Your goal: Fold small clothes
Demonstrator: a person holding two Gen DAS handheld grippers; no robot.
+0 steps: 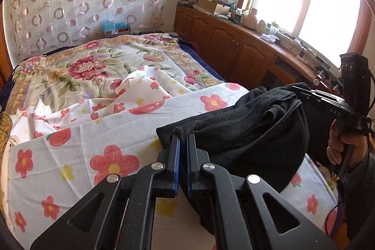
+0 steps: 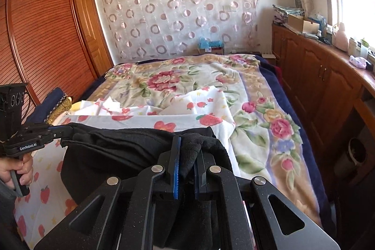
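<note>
The soft black fleece garment (image 1: 246, 130) hangs stretched over the bed's white flower-print sheet (image 1: 117, 132), at three o'clock in the left view. Left tongs (image 1: 184, 139) and right tongs (image 2: 187, 151) are each clamped on an upper corner. Folding looks barely begun; laying down and creasing remain. No container holds clothes.

garment (image 1: 246, 132): black | sheet (image 1: 112, 132) under garment: white, red and yellow flowers | blanket (image 2: 187, 83) beyond sheet: cream, pink roses, green leaves, navy edge | curtain (image 2: 178, 8) behind blanket: pale, pink rings | cabinets (image 2: 311, 76) beside blanket: brown wood
</note>
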